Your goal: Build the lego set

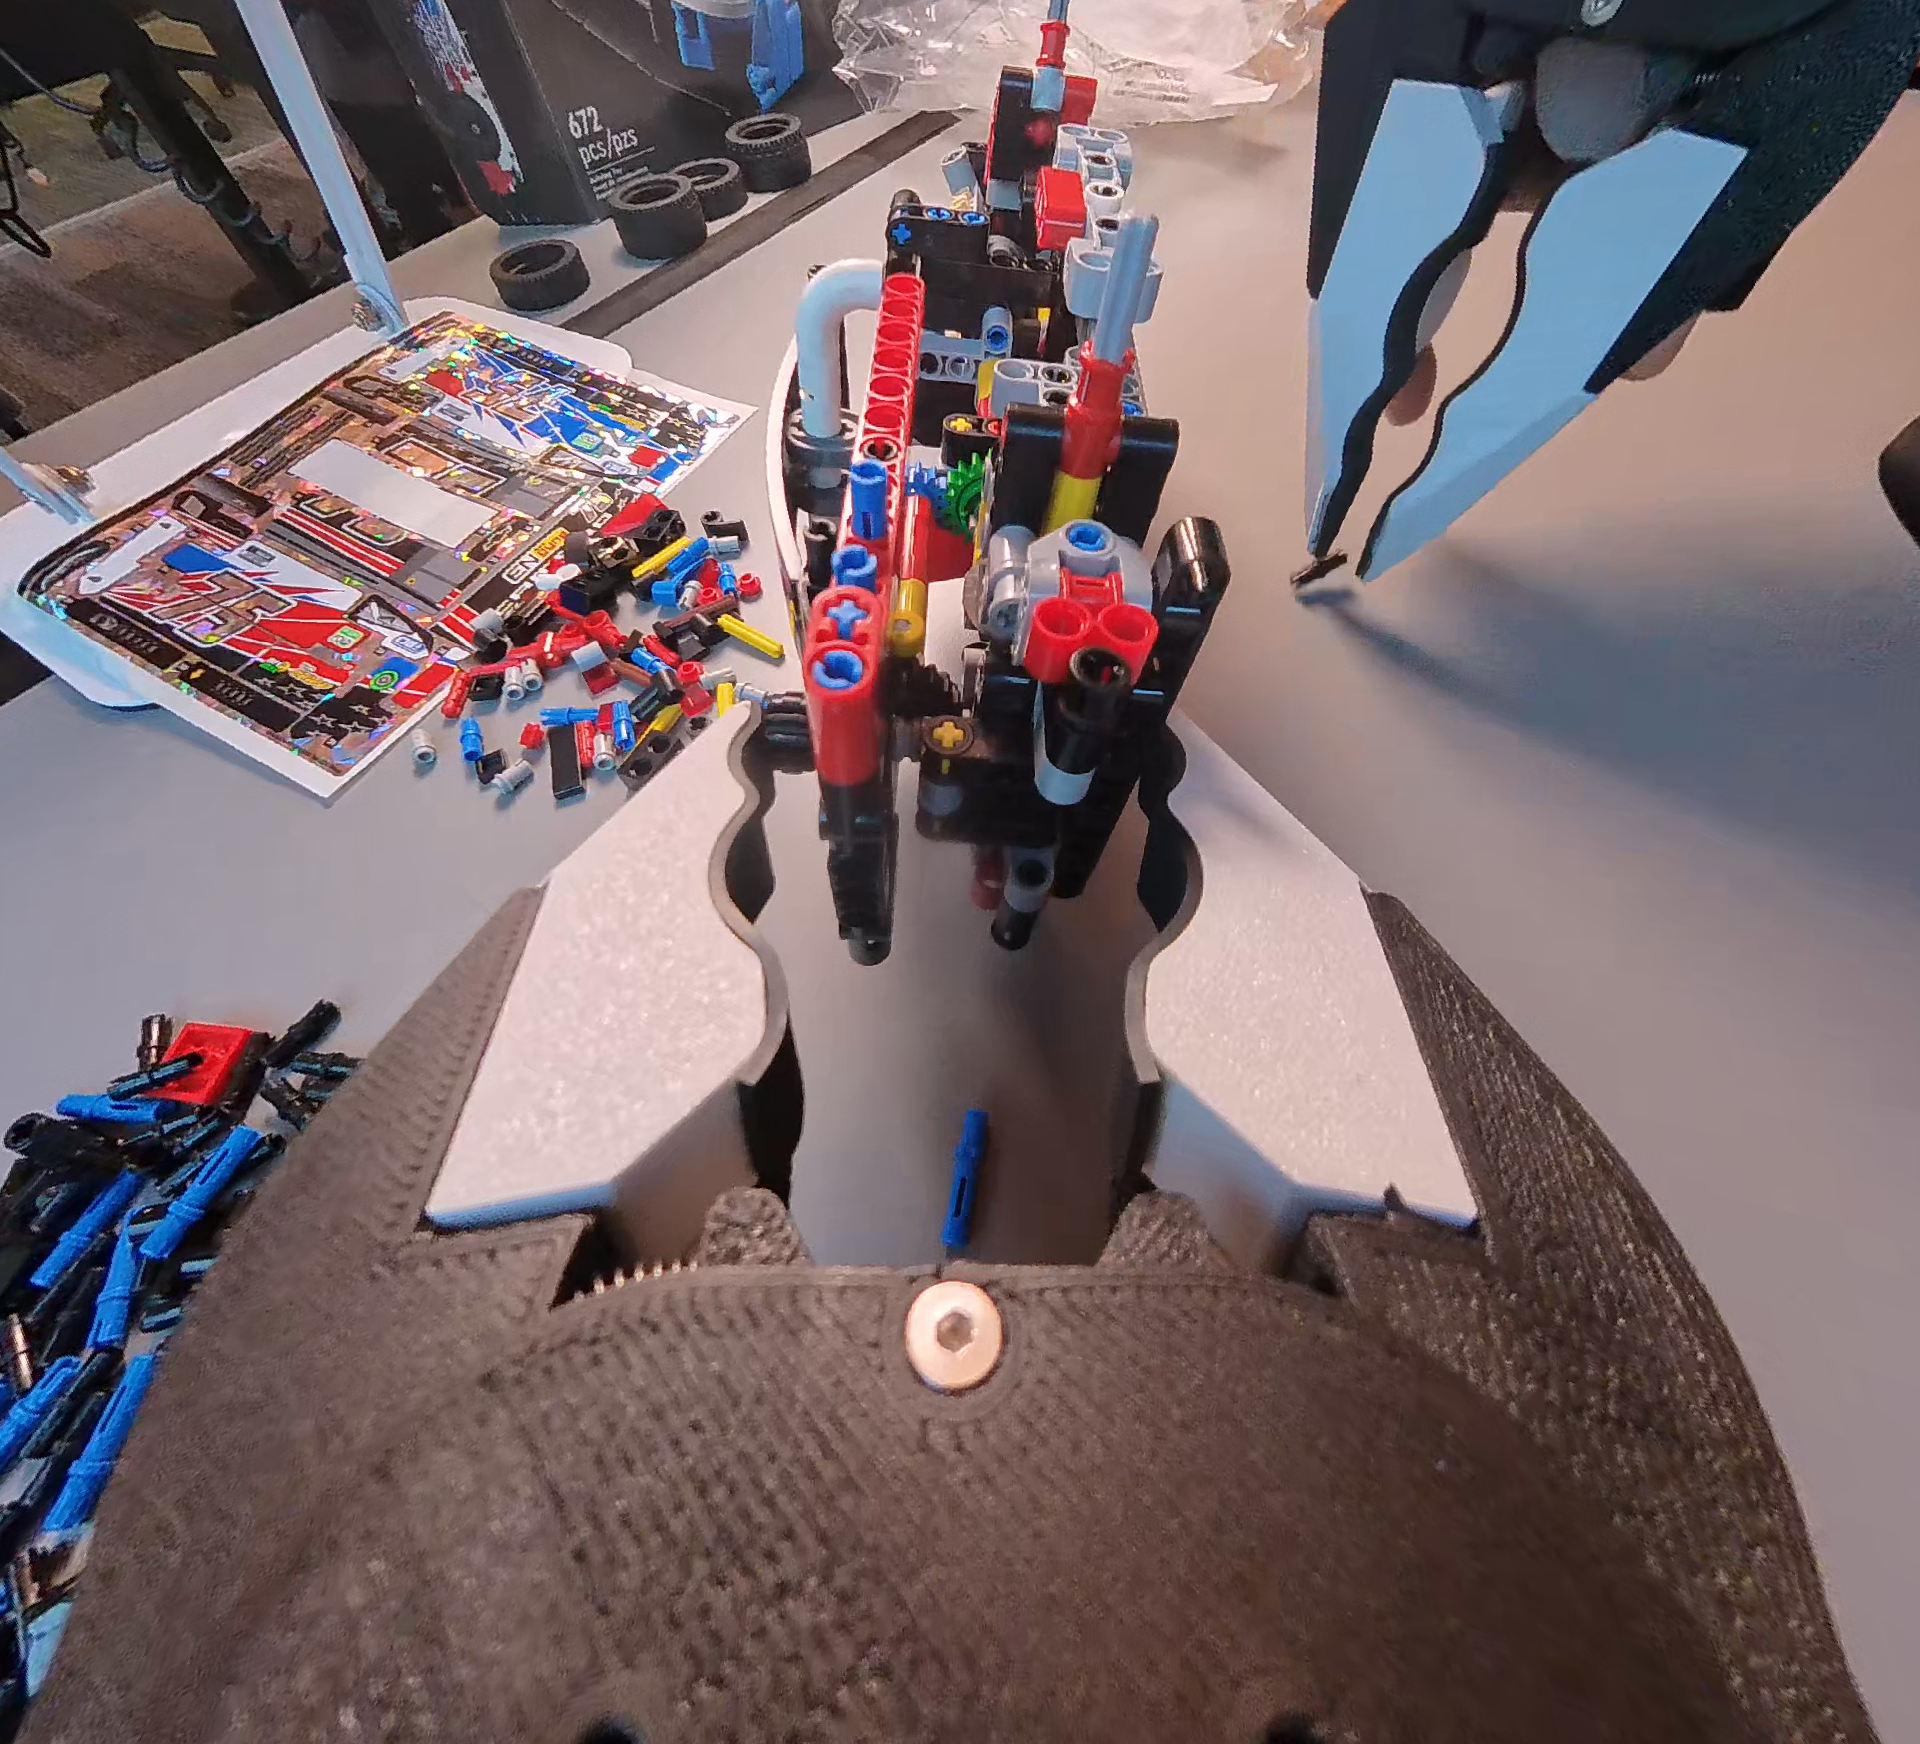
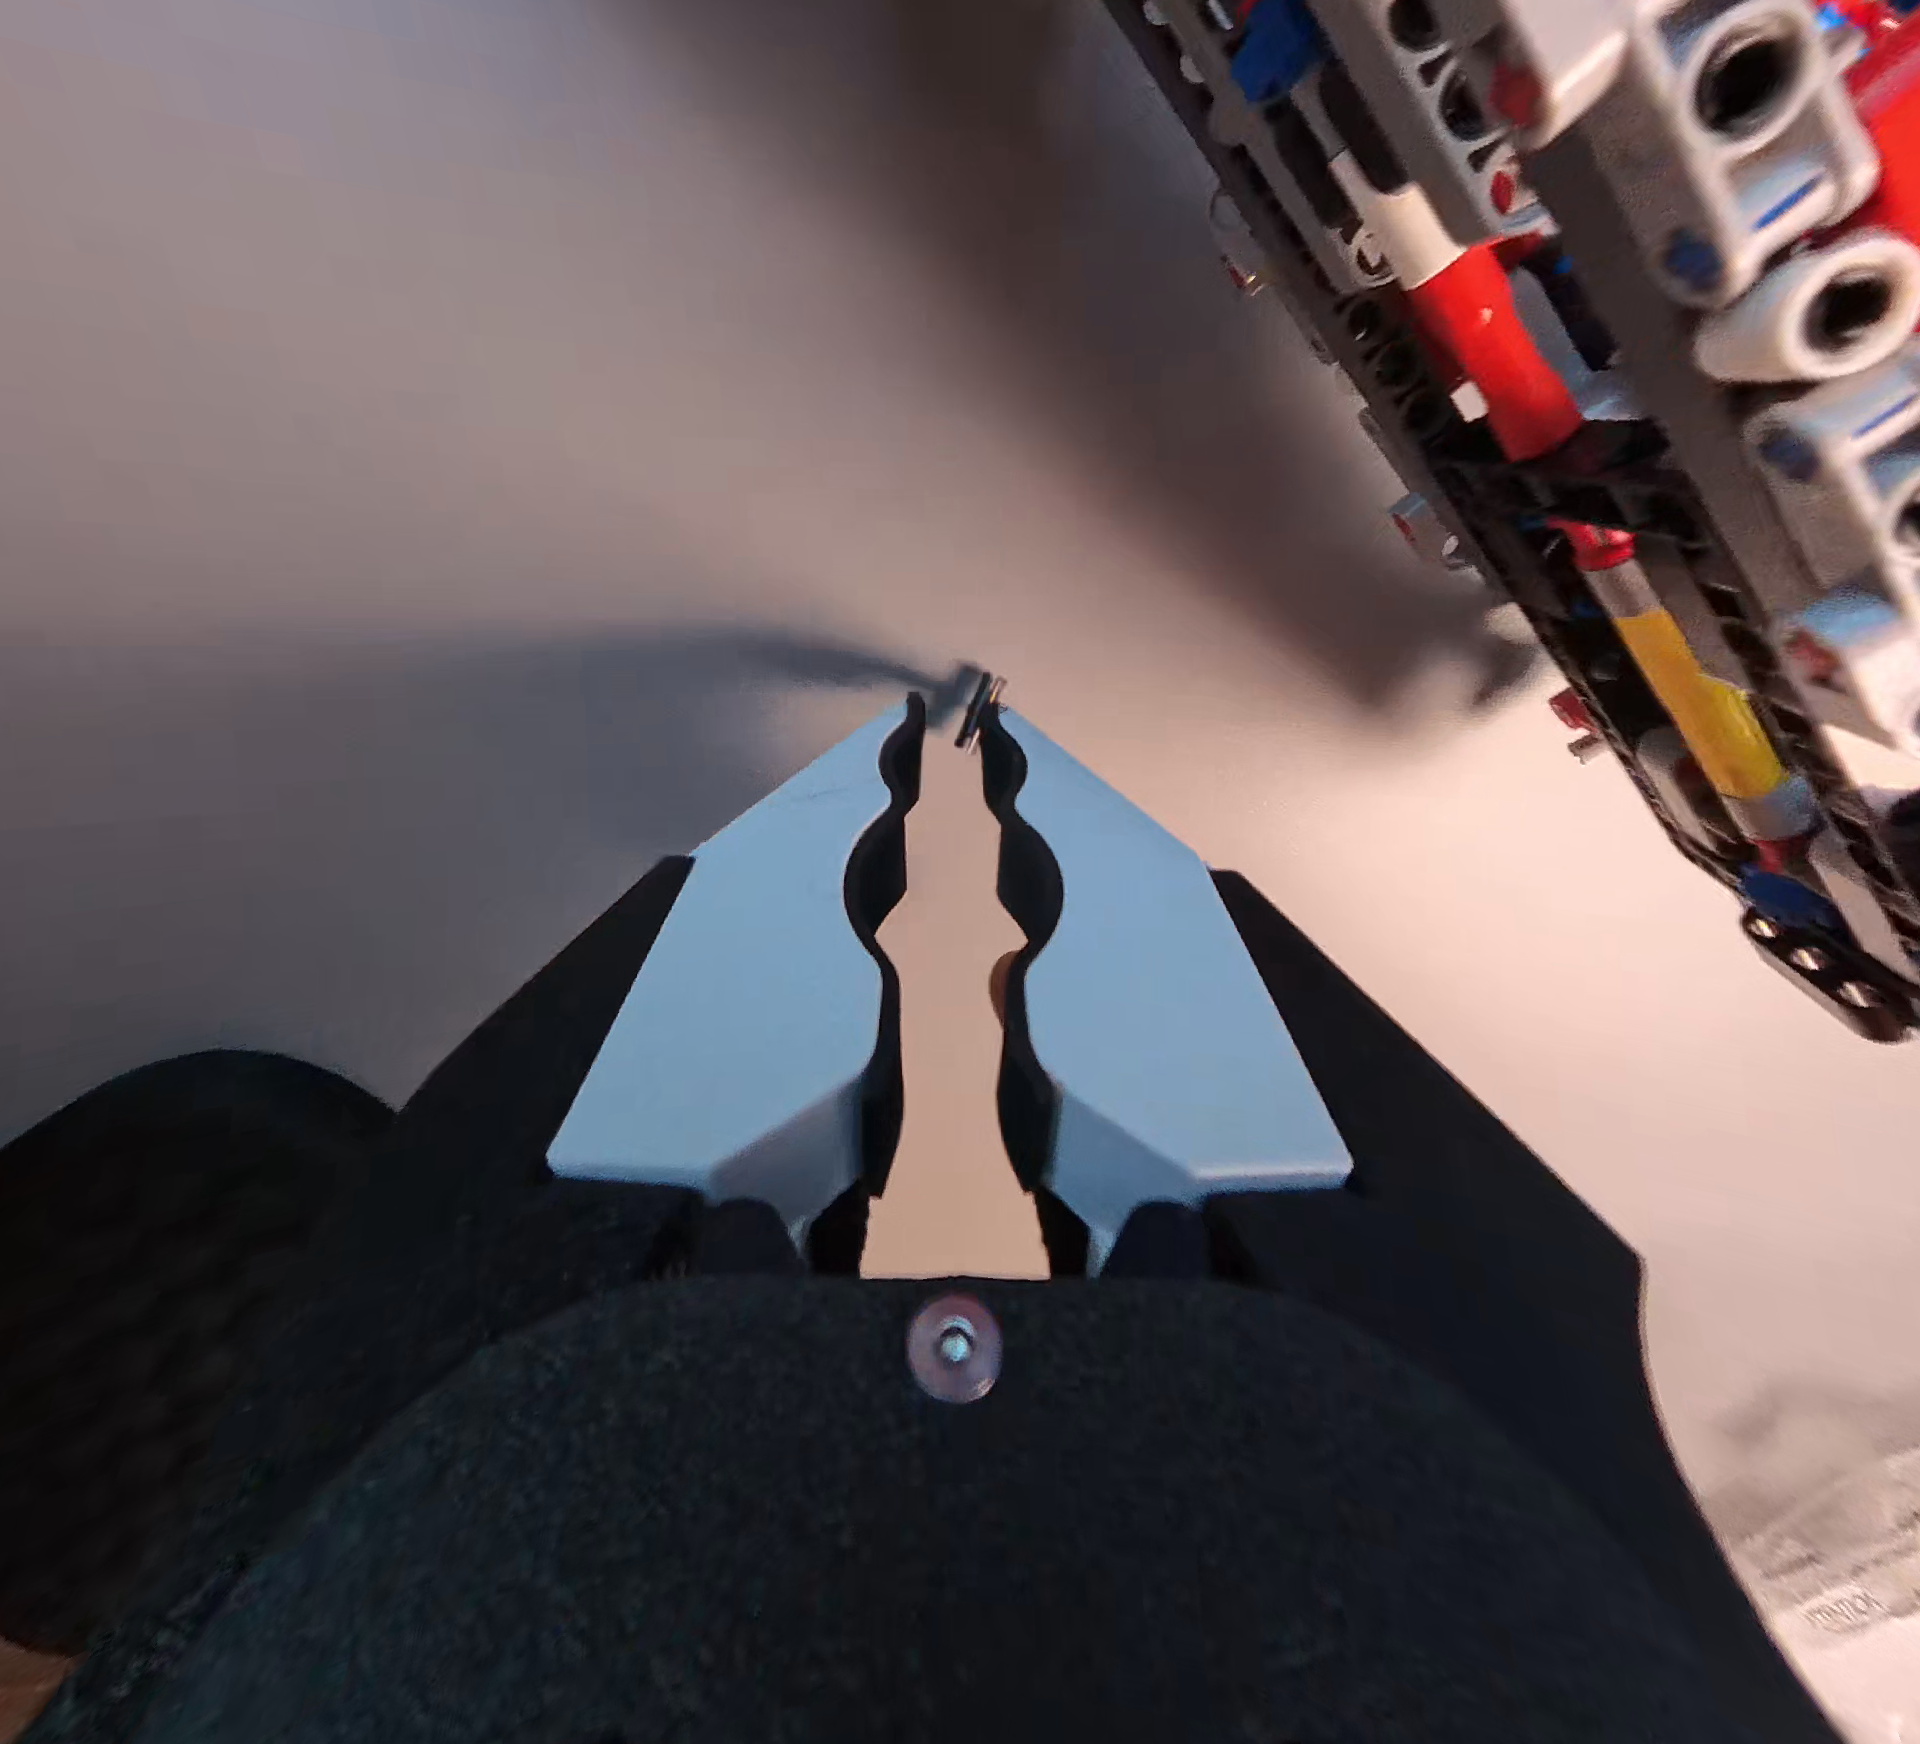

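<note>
Fingers (image 1: 753, 749) grip model (image 1: 977, 489); right fingers (image 2: 1003, 738) nearly closed at pin (image 2: 977, 702).

Behind your build you've got crinkled clear plastic bags (image 1: 1091, 21) lying on the grey table (image 1: 1558, 863), with nothing much sitting on the right half. A white metal stand (image 1: 301, 125) is leaning up over the left edge, and dark chair legs (image 1: 177, 136) are showing on the floor beyond it.

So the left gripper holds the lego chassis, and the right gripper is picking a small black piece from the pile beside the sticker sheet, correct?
Not quite. The right gripper is at a small black piece lying alone on bare table, on the far side of the lego chassis from the sticker sheet; the left wrist view shows it. The left gripper does hold the chassis.
</note>
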A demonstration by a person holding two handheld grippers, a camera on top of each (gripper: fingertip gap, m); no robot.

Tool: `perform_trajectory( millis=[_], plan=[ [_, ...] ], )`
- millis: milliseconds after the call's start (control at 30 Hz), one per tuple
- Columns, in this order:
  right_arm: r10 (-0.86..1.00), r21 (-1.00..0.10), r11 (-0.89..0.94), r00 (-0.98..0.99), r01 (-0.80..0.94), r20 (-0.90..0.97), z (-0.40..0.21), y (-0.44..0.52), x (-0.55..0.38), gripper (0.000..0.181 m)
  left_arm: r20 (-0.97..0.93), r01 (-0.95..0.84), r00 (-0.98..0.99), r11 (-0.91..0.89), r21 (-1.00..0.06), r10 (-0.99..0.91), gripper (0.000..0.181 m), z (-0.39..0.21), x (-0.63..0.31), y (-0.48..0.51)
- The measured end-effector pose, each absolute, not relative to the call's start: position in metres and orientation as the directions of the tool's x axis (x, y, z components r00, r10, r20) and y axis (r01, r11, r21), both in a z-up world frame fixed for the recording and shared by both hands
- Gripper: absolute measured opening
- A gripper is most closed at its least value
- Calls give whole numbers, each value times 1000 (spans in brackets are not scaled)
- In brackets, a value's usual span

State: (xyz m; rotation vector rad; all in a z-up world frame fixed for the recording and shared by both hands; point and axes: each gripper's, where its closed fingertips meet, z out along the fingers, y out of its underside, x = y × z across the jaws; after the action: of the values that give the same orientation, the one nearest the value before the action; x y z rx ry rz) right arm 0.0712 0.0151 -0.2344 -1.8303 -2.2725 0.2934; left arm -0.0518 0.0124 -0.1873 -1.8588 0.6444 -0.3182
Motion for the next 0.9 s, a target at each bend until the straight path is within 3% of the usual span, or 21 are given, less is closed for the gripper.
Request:
perform_trajectory(
  millis=[100, 267, 333, 533, 733, 900],
  plan=[
    [982, -349, 187, -181, 918, 51, -236, 13, 70, 17, -82, -277, 817, -263, -924, -571, 70, -187, -52, 12],
    [999, -575, 47, -33, 817, 35, -229, 14, 75, 22, -75, -271, 816, -265, -925, -573, 70, -187, -53, 12],
    [999, -614, -6, 36, 789, 36, -232, 17, 83, 21, -75, -271, 814, -262, -926, -576, 70, -187, -53, 12],
    [995, -629, -29, 82, 777, 55, -240, 16, 81, 17, -11, -220, 814, -290, -932, -581, 70, -187, -55, 13],
    [996, -608, -57, 87, 792, 20, -242, 19, 76, 13, 215, -64, 786, -423, -904, -579, 70, -191, -61, 13],
    [996, -607, -64, 92, 792, 16, -242, 20, 76, 11, 222, -78, 787, -450, -890, -575, 74, -200, -66, 14]
  ],
)
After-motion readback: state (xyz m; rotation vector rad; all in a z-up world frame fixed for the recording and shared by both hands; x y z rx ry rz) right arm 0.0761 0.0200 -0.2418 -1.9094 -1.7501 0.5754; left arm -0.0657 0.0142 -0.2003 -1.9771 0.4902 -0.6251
